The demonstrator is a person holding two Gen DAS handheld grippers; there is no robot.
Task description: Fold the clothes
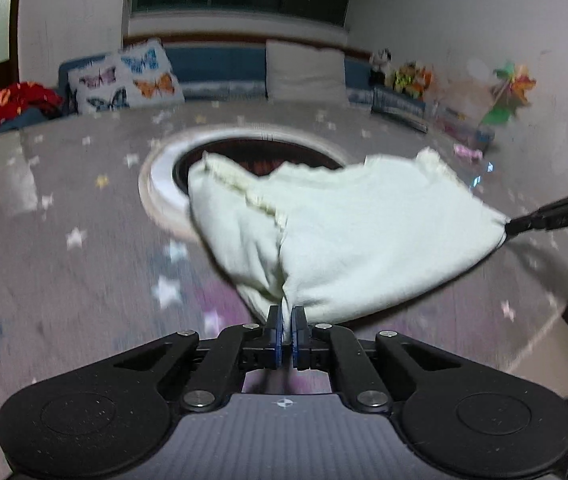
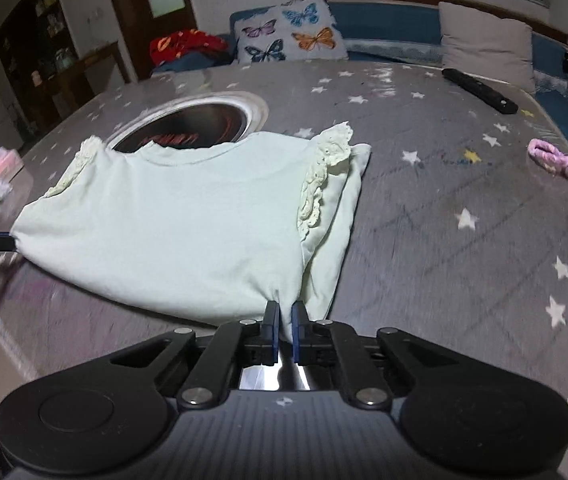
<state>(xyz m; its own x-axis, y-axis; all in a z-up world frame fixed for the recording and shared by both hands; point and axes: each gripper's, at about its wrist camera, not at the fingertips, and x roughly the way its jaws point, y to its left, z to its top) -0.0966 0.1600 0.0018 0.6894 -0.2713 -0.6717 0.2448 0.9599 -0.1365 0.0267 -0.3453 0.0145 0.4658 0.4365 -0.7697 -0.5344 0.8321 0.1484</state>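
A pale green top (image 2: 188,216) hung stretched between two hand-held grippers above a grey, star-printed table (image 2: 464,184), each tool pinching one lower corner of the garment. The left gripper (image 1: 287,320) had its jaws pressed together on a bunched corner of cloth; the right gripper (image 2: 283,316) likewise held its jaws nearly together on fabric at the opposite corner. In the right wrist view the top's hem edge ran side to side between the two tools, forming its long axis, while the neckline and lace-trimmed sleeves (image 2: 324,168) pointed away from the camera toward a round recessed burner (image 2: 200,124) set in the table. One side appeared already turned under, with a second layer of fabric showing behind the right sleeve, which suggested a fold was partly made. The garment was not yet laid flat or squared, so the main folding and setting down seemingly remained. Motion blur softened the cloth in the left wrist view. A black remote (image 2: 480,90) and a pink knitted item (image 2: 552,158) lay well apart on the table, and a butterfly cushion (image 2: 288,34) rested on the bench beyond.
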